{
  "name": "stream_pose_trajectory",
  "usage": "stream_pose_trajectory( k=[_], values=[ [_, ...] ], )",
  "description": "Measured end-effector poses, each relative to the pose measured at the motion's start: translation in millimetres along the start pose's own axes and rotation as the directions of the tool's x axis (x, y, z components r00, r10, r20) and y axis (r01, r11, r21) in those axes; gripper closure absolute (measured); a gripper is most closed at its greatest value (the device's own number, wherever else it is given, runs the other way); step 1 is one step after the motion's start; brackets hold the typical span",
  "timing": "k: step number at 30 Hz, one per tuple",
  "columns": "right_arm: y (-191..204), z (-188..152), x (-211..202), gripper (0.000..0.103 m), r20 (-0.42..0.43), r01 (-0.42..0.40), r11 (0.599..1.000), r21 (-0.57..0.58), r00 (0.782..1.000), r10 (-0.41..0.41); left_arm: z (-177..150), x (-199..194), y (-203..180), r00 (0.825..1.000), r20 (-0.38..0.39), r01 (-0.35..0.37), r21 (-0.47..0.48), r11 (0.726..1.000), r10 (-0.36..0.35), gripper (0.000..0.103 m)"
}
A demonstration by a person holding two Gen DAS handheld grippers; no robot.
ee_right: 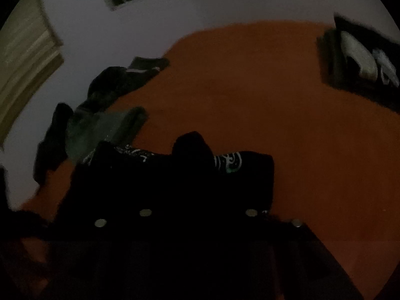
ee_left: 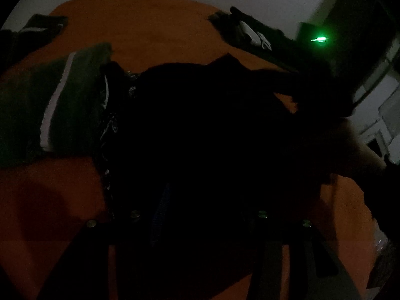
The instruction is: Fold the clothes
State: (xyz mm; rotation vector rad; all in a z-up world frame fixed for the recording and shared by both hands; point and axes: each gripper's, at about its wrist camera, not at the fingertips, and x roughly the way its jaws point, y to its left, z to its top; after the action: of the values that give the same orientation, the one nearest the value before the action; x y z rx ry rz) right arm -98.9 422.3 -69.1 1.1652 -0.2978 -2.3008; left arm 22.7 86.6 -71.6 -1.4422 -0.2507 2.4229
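Observation:
The light is very dim. A black garment with a white pattern (ee_left: 205,125) lies bunched on the orange surface (ee_left: 150,25) and fills the middle of the left wrist view. My left gripper (ee_left: 197,210) hangs low over it, and its dark fingers merge with the cloth. In the right wrist view the same black garment (ee_right: 175,175) lies right in front of my right gripper (ee_right: 197,210). Whether cloth sits between either pair of jaws is lost in the darkness.
A green garment with a white stripe (ee_left: 62,100) (ee_right: 105,127) lies left of the black one. More dark clothes (ee_right: 120,77) sit at the surface's far left edge. A folded dark stack with white print (ee_right: 360,57) (ee_left: 250,32) is at the back right. A person's hand (ee_left: 362,150) and a green light (ee_left: 321,38) show at right.

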Motion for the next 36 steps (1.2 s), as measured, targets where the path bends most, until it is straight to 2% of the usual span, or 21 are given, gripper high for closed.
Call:
stream_pose_trajectory(
  k=[2,4,6,8,9,10,12,14,16,19,20,22,24,27,29,30,32,34,35,36],
  values=[
    [-3.4,8.6,-35.4,0.065,0.073,0.012,0.999,0.052,0.997,-0.016,2.1,-1.5,-1.4,1.0,0.006,-0.006,-0.002,1.0,0.006,0.054],
    [0.6,7.0,-82.9,0.065,0.189,-0.033,0.997,0.072,0.982,0.019,3.0,-9.3,-5.9,1.0,0.013,0.017,-0.016,1.0,-0.017,0.056],
    [13.9,-6.0,-105.1,0.065,0.166,-0.008,0.998,0.059,0.986,-0.002,7.7,-22.0,-16.5,0.997,0.047,0.067,0.007,0.998,-0.068,0.055],
    [27.5,-23.3,-118.0,0.074,0.121,0.018,0.999,0.04,0.992,-0.023,19.8,-19.3,-30.2,0.997,0.058,0.042,0.073,0.996,-0.047,0.054],
    [33.2,-34.9,-115.6,0.087,0.089,0.043,0.999,0.029,0.995,-0.045,24.4,-13.8,-30.4,0.998,0.052,0.021,0.077,0.997,-0.025,0.054],
    [35.5,-43.2,-108.7,0.092,0.068,0.089,0.996,0.014,0.994,-0.09,30.3,-5.5,-27.1,0.999,0.037,-0.008,0.068,0.998,0.005,0.054],
    [34.2,-57.3,-87.6,0.092,0.018,0.166,0.986,-0.023,0.986,-0.165,41.7,12.0,-12.4,1.0,0.014,-0.025,0.023,0.999,0.024,0.054],
    [25.4,-64.6,-56.2,0.092,-0.049,0.167,0.986,-0.029,0.985,-0.168,51.5,27.0,3.7,1.0,-0.005,-0.027,-0.027,0.999,0.027,0.057],
    [18.5,-72.8,-29.5,0.092,-0.11,0.177,0.984,-0.034,0.978,-0.18,58.5,33.7,17.4,1.0,-0.002,-0.009,-0.082,0.997,0.008,0.064],
    [19.5,-66.3,-38.7,0.094,-0.101,0.205,0.978,-0.036,0.973,-0.208,60.5,20.2,21.3,0.997,0.043,0.066,-0.117,0.991,-0.061,0.064],
    [26.5,-58.7,-47.9,0.092,-0.057,0.203,0.977,-0.063,0.977,-0.207,60.3,15.6,18.1,0.996,0.052,0.081,-0.105,0.991,-0.076,0.064],
    [43.0,-42.1,-67.6,0.092,0.051,0.196,0.972,-0.128,0.98,-0.191,60.6,12.8,1.8,0.997,0.055,0.047,0.007,0.999,-0.047,0.064],
    [46.3,-22.9,-48.9,0.092,0.001,0.189,0.97,-0.154,0.982,-0.191,61.5,13.3,-4.2,0.997,0.061,0.043,0.042,0.998,-0.046,0.064],
    [37.9,-12.1,-6.0,0.099,-0.1,0.232,0.955,-0.187,0.962,-0.253,67.1,16.3,6.8,0.994,0.073,0.085,-0.025,0.996,-0.083,0.064],
    [25.8,-9.0,5.8,0.099,-0.132,0.227,0.965,-0.135,0.961,-0.244,69.1,14.2,12.9,0.991,0.086,0.102,-0.044,0.994,-0.098,0.064],
    [24.9,-9.5,5.3,0.099,-0.129,0.221,0.967,-0.124,0.963,-0.237,70.5,14.5,14.3,0.991,0.085,0.104,-0.042,0.994,-0.1,0.064],
    [25.7,-10.3,3.1,0.099,-0.117,0.212,0.971,-0.111,0.967,-0.225,77.8,29.9,18.8,0.998,0.04,0.039,-0.033,0.999,-0.038,0.064],
    [25.2,-14.4,-7.7,0.098,-0.091,0.19,0.978,-0.089,0.976,-0.198,78.4,44.0,33.4,1.0,-0.003,0.025,-0.101,0.995,-0.026,0.066],
    [25.2,-13.5,-15.7,0.099,-0.078,0.201,0.976,-0.082,0.975,-0.207,76.9,45.1,38.9,0.999,-0.015,0.03,-0.145,0.989,-0.032,0.072],
    [32.3,-17.7,-27.0,0.099,-0.052,0.259,0.962,-0.084,0.963,-0.264,73.9,32.3,36.4,0.999,0.006,0.047,-0.174,0.984,-0.047,0.072]
  ],
)
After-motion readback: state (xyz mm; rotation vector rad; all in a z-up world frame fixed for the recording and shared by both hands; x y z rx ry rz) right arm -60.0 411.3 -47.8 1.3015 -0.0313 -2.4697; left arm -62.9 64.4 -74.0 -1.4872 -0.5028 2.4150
